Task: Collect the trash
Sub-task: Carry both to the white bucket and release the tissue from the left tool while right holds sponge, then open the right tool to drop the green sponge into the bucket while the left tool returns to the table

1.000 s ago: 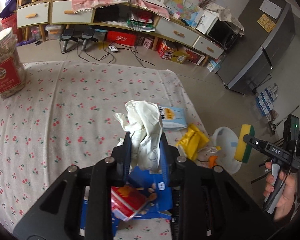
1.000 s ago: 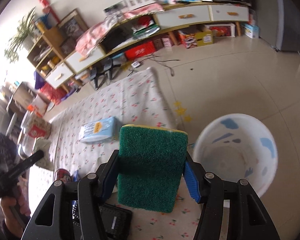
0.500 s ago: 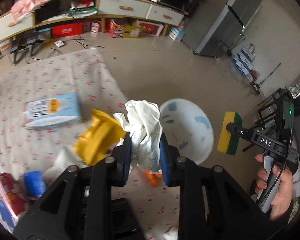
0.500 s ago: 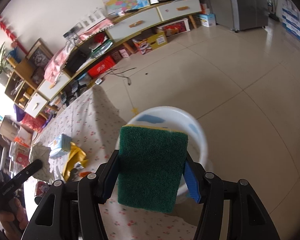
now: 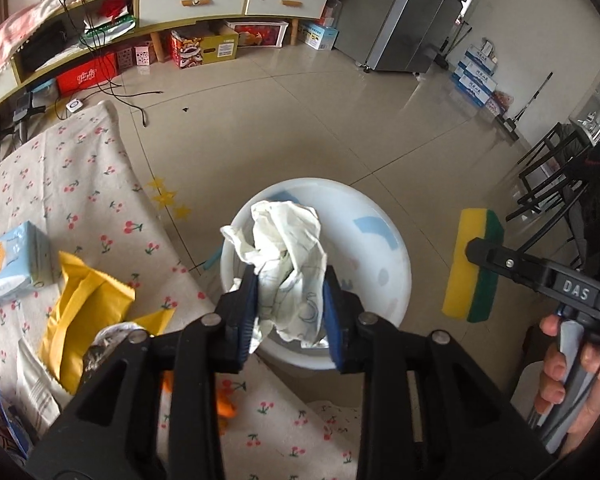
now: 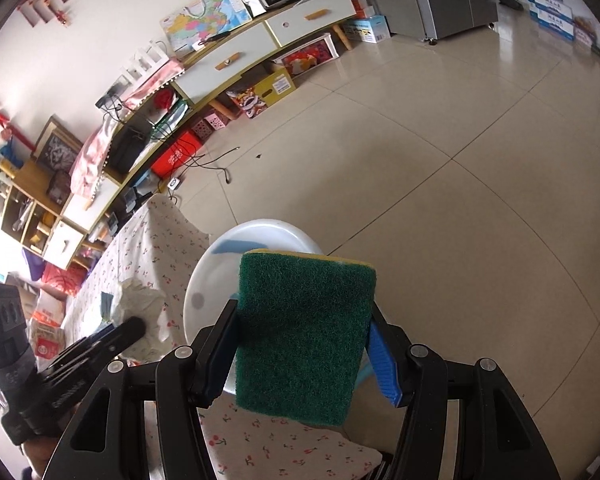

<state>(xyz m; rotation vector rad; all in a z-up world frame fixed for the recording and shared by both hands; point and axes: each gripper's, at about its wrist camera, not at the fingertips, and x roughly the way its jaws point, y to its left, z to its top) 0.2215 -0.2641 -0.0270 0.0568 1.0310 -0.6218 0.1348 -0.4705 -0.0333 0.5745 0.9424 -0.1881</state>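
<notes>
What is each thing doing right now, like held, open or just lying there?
crumpled paper: between the left gripper jaws, which have just been opening, above the bin
white bin: upright on the floor
sponge: clamped upright in the right gripper
yellow wrapper: lying torn open on the table
blue tissue pack: lying on the table

Left gripper (image 5: 290, 296) jaws just easing apart; right gripper (image 6: 302, 344) seemingly clamped

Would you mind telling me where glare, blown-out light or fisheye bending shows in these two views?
Left wrist view: window glare streaks the floor tiles near the fridge, and the cabinet bows. Right wrist view: the left edge by the shelves is blown out; the sponge stays sharp.
</notes>
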